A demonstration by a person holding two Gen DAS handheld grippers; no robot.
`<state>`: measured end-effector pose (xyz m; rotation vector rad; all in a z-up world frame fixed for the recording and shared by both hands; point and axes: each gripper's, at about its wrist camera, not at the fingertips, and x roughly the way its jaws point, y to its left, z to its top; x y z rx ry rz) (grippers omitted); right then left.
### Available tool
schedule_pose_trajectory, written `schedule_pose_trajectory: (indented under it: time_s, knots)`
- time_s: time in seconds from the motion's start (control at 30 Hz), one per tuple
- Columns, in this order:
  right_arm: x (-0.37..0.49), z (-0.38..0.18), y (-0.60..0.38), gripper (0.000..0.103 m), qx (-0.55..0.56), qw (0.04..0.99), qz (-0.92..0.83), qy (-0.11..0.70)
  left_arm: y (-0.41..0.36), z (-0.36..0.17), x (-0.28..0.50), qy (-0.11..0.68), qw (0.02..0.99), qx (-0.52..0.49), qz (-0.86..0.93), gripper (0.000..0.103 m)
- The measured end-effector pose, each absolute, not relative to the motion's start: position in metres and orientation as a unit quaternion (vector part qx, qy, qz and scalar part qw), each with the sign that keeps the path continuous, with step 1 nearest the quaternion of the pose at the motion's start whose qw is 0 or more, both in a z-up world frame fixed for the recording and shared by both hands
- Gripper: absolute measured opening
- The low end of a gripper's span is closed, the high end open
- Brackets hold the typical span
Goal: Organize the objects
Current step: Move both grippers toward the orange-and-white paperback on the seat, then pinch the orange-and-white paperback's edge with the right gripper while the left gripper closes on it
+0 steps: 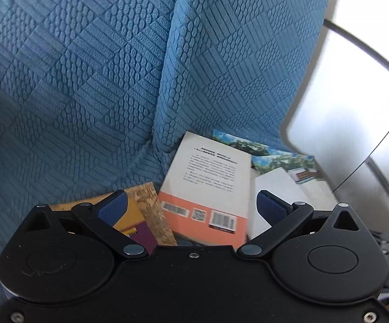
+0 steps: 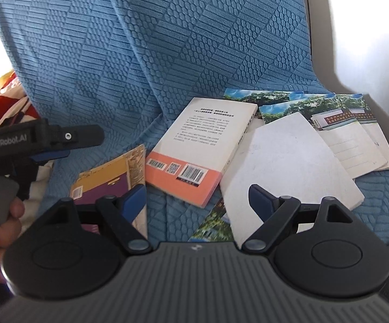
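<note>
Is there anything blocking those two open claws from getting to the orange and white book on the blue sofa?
Nothing visible does. The orange and white book lies face down with its top bare, and both the right gripper and the left gripper hang open above it. One edge rests on the white booklet.

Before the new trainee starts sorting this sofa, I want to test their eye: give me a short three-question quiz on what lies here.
1. True or false: the orange-and-white paperback book lies barcode side up.
2. What covers the sofa: A) blue textured fabric cover, B) red leather?
3. Fill in: the right tongs are ____ and hold nothing.

Key: 1 true; 2 A; 3 open
</note>
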<state>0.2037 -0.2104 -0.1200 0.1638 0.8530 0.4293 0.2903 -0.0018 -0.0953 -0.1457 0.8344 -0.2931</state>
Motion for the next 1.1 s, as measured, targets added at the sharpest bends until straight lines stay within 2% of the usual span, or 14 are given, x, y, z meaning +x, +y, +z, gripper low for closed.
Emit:
schedule_pose_trajectory:
  time_s: [0.43, 0.6, 0.63, 0.73, 0.8, 0.97, 1.03, 1.1]
  knots:
    - [0.245, -0.154, -0.195, 0.085, 0.099, 0.857, 0.2, 0.465, 0.002, -0.132, 0.346, 0.448, 0.877, -0.069, -0.163, 0.101]
    - [0.258, -0.161, -0.19, 0.084, 0.111, 0.849, 0.204, 0.474, 0.011, -0.145, 0.37, 0.459, 0.868, -0.089, -0.171, 0.095]
    - [0.261, -0.163, -0.19, 0.084, 0.116, 0.847, 0.205, 0.477, 0.013, -0.148, 0.375, 0.461, 0.866, -0.094, -0.171, 0.092]
    - [0.266, -0.167, -0.189, 0.081, 0.132, 0.837, 0.211, 0.487, 0.019, -0.157, 0.388, 0.467, 0.862, -0.102, -0.166, 0.067]
    - [0.267, -0.171, -0.188, 0.076, 0.142, 0.831, 0.218, 0.491, 0.023, -0.164, 0.395, 0.477, 0.857, -0.107, -0.164, 0.062]
    - [0.274, -0.185, -0.197, 0.063, 0.202, 0.804, 0.21, 0.519, 0.03, -0.183, 0.408, 0.493, 0.846, -0.119, -0.162, 0.042]
    - [0.277, -0.191, -0.203, 0.06, 0.238, 0.79, 0.202, 0.528, 0.03, -0.189, 0.411, 0.497, 0.843, -0.121, -0.169, 0.04]
    - [0.28, -0.2, -0.209, 0.051, 0.275, 0.77, 0.196, 0.542, 0.025, -0.194, 0.413, 0.5, 0.839, -0.118, -0.181, 0.036]
